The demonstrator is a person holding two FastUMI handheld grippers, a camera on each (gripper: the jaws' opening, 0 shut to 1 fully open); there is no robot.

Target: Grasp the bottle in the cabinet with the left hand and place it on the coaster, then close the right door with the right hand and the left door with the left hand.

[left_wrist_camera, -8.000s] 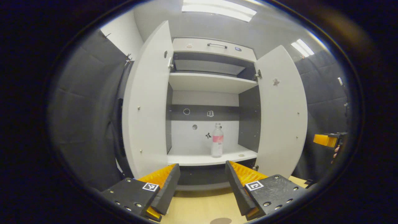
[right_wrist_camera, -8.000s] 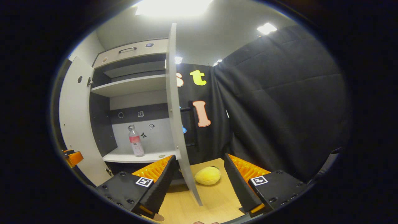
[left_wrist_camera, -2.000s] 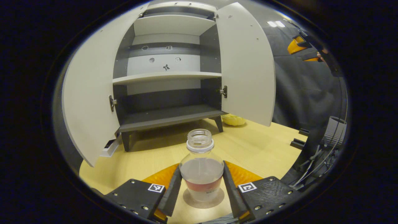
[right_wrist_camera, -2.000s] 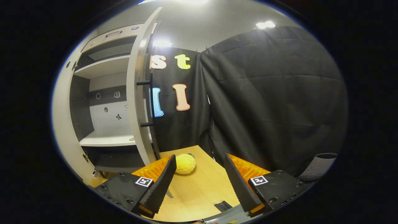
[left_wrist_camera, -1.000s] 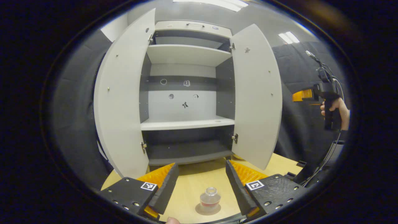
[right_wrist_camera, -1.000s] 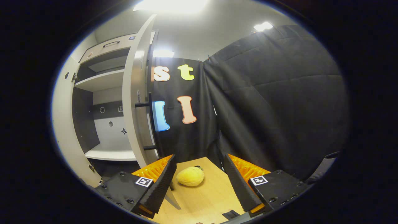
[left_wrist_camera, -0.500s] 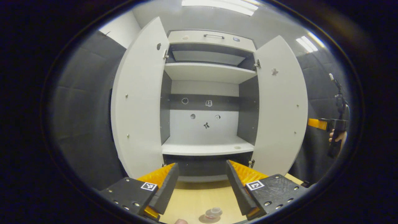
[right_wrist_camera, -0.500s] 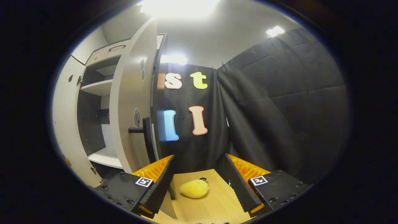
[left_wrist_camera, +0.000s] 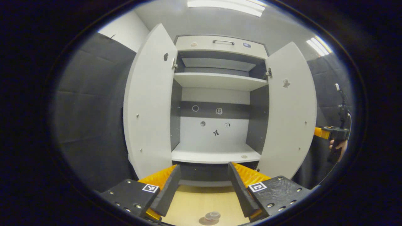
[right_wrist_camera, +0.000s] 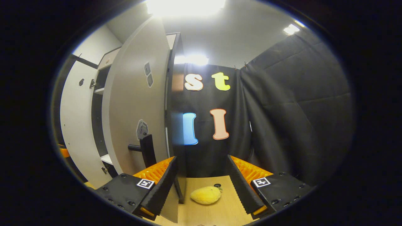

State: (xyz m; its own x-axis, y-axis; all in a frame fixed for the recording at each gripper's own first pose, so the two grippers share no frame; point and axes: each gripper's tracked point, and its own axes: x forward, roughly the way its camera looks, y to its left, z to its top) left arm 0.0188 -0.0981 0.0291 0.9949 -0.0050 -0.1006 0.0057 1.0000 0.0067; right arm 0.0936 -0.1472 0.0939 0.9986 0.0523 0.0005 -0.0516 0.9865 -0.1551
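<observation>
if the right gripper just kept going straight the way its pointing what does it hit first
Probably the black cloth wall: the right gripper, open, aims between the right door's edge and that wall, passing above the yellow plush toy. Depth is unclear.

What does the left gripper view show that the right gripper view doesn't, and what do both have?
In the left gripper view: the cabinet's bare inner shelf, the bottle on its coaster low between the open left gripper, and the other gripper in a hand beyond the right door.

In the right gripper view: that door's outer face with its black handle, a yellow plush toy on the table, and the open right gripper.

Both: the two open doors and the wooden table.
</observation>
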